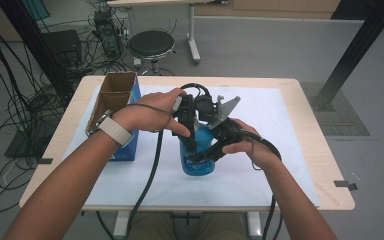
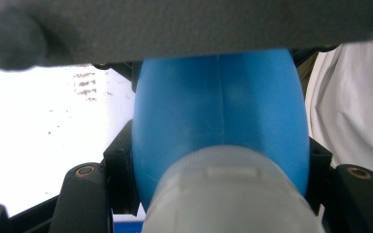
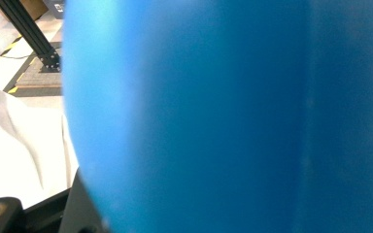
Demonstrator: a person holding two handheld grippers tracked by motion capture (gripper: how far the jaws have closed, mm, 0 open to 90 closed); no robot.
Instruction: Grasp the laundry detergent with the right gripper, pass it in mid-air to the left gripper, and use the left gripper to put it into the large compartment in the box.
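Both forearms in from bottom, left gripper & right gripper clamped tight, hands meeting mid-table, L wrist w/ watch.

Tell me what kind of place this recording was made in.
Probably a lab or workshop rather than a home: bundles of loose cables trail over the grey floor, a black metal frame post stands beside the table, and a round stool sits behind it.
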